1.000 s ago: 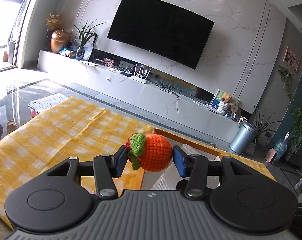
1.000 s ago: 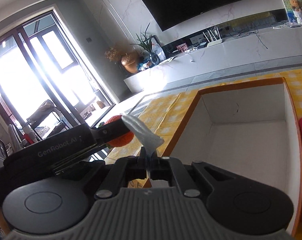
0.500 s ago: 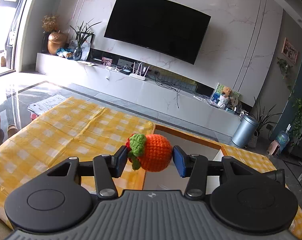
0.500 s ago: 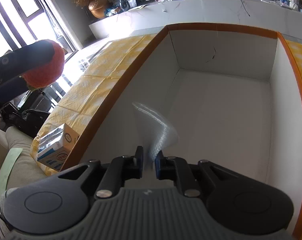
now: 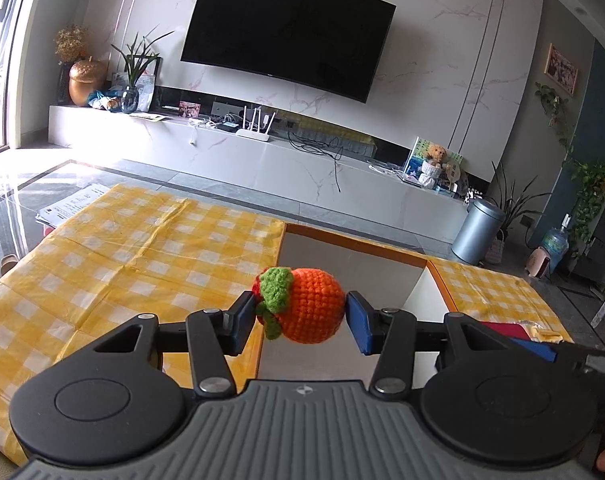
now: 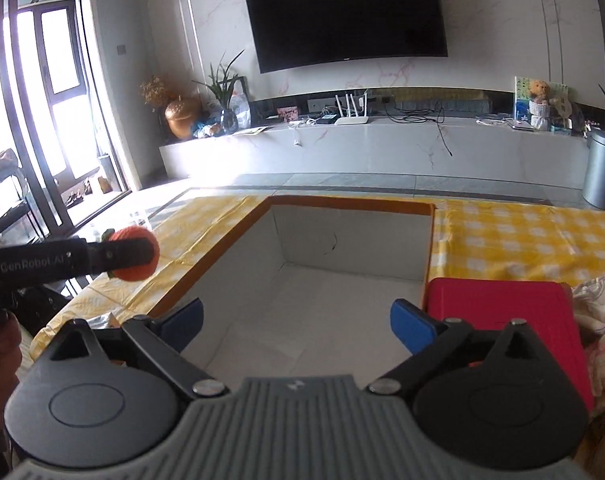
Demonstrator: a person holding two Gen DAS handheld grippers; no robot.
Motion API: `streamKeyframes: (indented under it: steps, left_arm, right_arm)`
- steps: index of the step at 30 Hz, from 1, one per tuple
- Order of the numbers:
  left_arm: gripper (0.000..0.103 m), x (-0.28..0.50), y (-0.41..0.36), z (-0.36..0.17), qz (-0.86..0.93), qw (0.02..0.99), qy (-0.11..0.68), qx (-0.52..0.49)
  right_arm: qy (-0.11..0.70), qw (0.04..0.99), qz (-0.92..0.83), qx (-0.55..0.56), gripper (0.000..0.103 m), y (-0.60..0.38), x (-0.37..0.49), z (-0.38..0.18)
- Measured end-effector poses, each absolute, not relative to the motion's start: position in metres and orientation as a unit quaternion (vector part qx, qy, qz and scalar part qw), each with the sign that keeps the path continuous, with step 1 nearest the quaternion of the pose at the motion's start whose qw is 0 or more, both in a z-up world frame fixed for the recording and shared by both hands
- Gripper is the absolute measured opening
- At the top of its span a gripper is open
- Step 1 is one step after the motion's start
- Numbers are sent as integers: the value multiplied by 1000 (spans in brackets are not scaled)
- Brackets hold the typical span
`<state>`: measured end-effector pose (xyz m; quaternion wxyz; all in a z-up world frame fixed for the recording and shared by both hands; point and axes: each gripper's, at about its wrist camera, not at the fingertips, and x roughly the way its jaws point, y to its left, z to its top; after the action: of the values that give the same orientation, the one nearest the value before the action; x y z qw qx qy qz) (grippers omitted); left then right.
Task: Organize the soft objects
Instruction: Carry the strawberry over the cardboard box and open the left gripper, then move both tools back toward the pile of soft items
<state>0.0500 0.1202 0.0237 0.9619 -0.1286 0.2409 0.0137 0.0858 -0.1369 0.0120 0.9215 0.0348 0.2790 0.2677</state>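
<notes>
My left gripper [image 5: 300,316] is shut on an orange crocheted fruit [image 5: 312,306] with a green leaf top, held above the left rim of an open box [image 5: 344,240] with orange edges and white walls. The right wrist view shows the same fruit [image 6: 136,254] held left of the box [image 6: 354,205]. My right gripper [image 6: 296,322] is open and empty above the box's near end. The bubble wrap it held is out of sight. A pale knitted soft item [image 6: 600,350] lies at the far right.
A yellow checked cloth [image 5: 114,256] covers the table. A red flat case [image 6: 502,320] lies right of the box. Papers [image 5: 72,208] sit at the cloth's far left corner. A TV wall and low cabinet stand behind.
My right gripper opened and let go of the bubble wrap over the box, then tilted up. My left gripper kept hold of the fruit and shifted slightly toward the box.
</notes>
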Motion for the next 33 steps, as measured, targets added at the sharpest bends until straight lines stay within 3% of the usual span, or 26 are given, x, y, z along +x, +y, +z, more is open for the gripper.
streamKeyframes:
  steps: [7, 18, 22, 26, 33]
  left_arm:
    - [56, 63, 83, 4, 26, 954, 294, -48]
    - [57, 63, 57, -14, 96, 927, 361, 16]
    - [63, 57, 51, -10, 107, 933, 342, 28]
    - [90, 46, 50, 6, 83, 956, 280, 5]
    - [95, 38, 51, 19, 103, 970, 221, 8]
  right_arm:
    - [307, 899, 276, 144, 98, -157, 100, 7]
    - [348, 879, 275, 175, 98, -143, 106, -10]
    - [350, 879, 275, 173, 98, -145, 104, -10]
    - [352, 878, 272, 174, 98, -146, 108, -9]
    - [352, 881, 263, 178, 98, -148, 108, -5]
